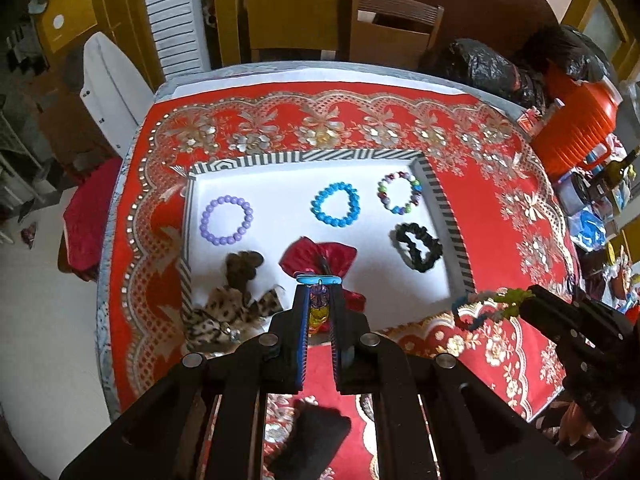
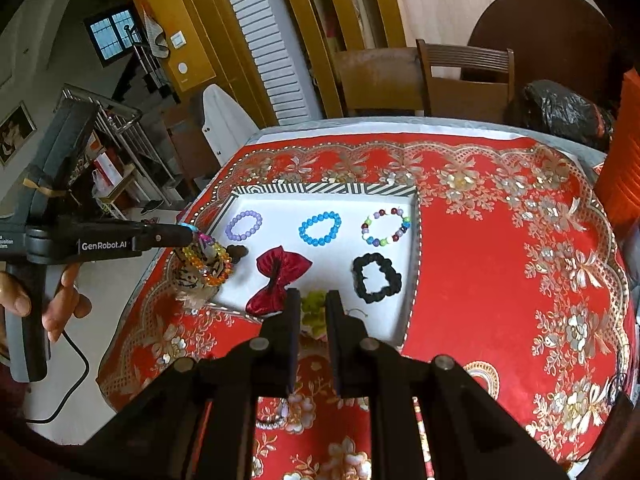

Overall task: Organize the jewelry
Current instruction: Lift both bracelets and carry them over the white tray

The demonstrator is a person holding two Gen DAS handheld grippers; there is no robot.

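Observation:
A white tray (image 1: 304, 157) with a striped rim lies on the red floral cloth. In it are a purple bracelet (image 1: 227, 199), a blue bracelet (image 1: 336, 186), a mixed-bead bracelet (image 1: 381, 192), a black scrunchie (image 1: 430, 256), a red bow (image 1: 316, 254) and a leopard-print bow (image 1: 228, 312). My left gripper (image 1: 318, 292) is shut on a rainbow bead bracelet (image 2: 208, 260) above the tray's near left corner. My right gripper (image 2: 313, 306) is shut on a green and pastel bracelet (image 1: 492, 304) over the tray's near edge.
Wooden chairs (image 1: 396, 24) stand at the table's far side. Black bags (image 1: 480, 64) and an orange container (image 1: 580, 128) crowd the right. A dark pad (image 1: 308, 436) lies on the cloth near me. A hand (image 2: 60, 304) holds the left gripper's handle.

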